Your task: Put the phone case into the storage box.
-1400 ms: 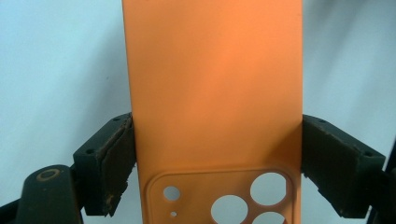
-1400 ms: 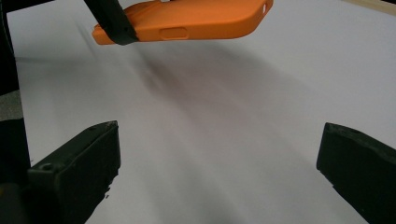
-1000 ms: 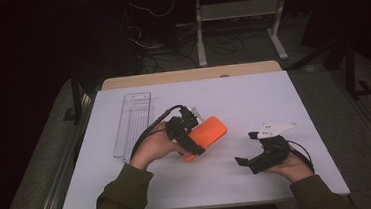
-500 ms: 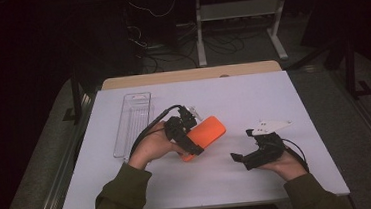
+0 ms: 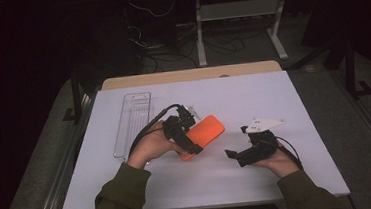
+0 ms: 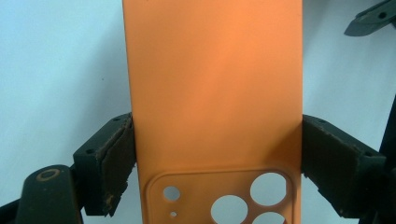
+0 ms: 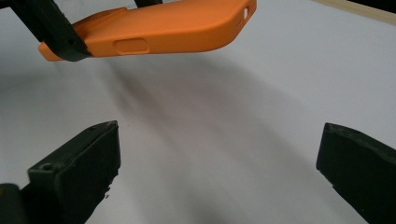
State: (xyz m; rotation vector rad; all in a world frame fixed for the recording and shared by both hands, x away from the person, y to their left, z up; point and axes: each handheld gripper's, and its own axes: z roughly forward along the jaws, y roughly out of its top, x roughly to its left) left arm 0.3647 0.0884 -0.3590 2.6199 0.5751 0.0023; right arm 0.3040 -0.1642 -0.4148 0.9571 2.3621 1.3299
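Observation:
An orange phone case (image 5: 208,129) is lifted just above the white table sheet (image 5: 283,97), left of centre. My left gripper (image 5: 194,132) is shut on its camera end. In the left gripper view the pads (image 6: 119,163) press both long edges of the case (image 6: 210,84), right beside the round camera holes. My right gripper (image 5: 237,143) rests low to the right of the case, jaws wide open and pointing at it. Between its jaws (image 7: 219,172) lies only bare table, and the case (image 7: 163,25) hangs ahead of them, side button showing.
A clear plastic tray (image 5: 132,121) lies lengthwise at the left of the sheet, beyond my left hand. A wooden strip (image 5: 191,76) borders the far table edge. Dark floor, cables and a stand lie beyond.
My right gripper has edged a little left toward the case. The left hand and the case have kept still.

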